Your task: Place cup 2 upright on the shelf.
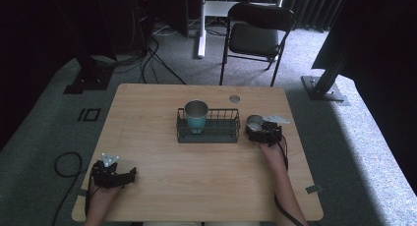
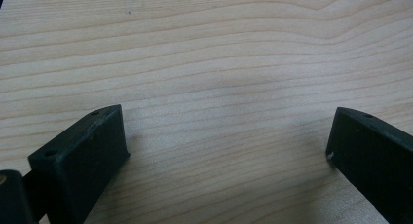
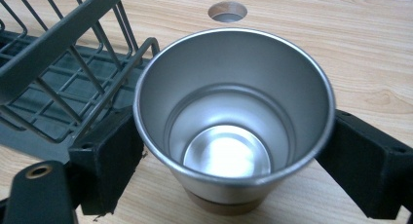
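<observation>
the wooden table (image 1: 162,186) carries all the work items; its light grain runs under both of my tongs. a round cable hole (image 1: 234,98) sits in the top near the far edge, right of centre.

beyond the far edge, a black folding chair (image 1: 255,37) stands on the grey carpet.

at mid-table lies the dark wire rack (image 1: 216,130), long side facing me. a teal cup with a steel rim (image 1: 196,116) stands upright in its left part; the right part of the rack holds nothing that i can make out.

just beside the right end of the rack stands the steel cup (image 1: 253,122), upright on the table top, mouth up. in the right gripper view the steel cup (image 3: 234,117) shows a bright empty interior and a tan band at its base, with the corner of the wire rack (image 3: 63,87) close on its left and the cable hole (image 3: 227,11) behind it.

my right gripper (image 1: 263,132) is at this cup. in the right gripper view my right gripper (image 3: 234,151) has one black jaw on each side of the cup wall, both pressed against it: it is holding the steel cup.

my left gripper (image 1: 115,176) rests at the near left corner of the table, well apart from the rack and both cups. in the left gripper view my left gripper (image 2: 224,146) has its jaws spread wide, with bare wood grain between them.
</observation>
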The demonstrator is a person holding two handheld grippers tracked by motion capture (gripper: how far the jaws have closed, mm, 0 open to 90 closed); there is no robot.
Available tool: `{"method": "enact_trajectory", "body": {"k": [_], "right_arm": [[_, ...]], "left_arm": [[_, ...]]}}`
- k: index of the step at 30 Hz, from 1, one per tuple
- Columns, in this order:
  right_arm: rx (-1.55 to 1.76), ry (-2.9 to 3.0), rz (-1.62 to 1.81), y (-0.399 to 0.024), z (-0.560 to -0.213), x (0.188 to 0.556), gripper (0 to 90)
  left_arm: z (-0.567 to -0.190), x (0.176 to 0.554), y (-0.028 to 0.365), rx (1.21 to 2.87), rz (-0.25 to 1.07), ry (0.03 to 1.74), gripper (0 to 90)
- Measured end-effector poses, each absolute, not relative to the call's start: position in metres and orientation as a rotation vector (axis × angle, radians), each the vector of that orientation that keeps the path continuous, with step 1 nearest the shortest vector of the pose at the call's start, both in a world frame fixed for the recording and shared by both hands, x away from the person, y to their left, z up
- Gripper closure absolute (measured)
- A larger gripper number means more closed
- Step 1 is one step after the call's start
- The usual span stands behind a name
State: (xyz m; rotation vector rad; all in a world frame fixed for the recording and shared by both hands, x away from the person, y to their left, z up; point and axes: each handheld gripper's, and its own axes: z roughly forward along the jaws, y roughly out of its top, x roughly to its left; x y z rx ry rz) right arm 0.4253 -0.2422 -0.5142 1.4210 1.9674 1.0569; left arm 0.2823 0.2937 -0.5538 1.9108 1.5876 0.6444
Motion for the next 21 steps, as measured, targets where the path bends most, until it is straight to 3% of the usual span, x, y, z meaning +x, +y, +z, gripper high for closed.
{"method": "enact_trajectory", "body": {"k": [21], "right_arm": [[1.466, 1.937, 1.014, -0.2377, -0.5181, 0.4336, 18.0]], "left_arm": [[-0.5538, 0.2822, 0.2937, 1.912, 0.644, 1.586, 2.0]]}}
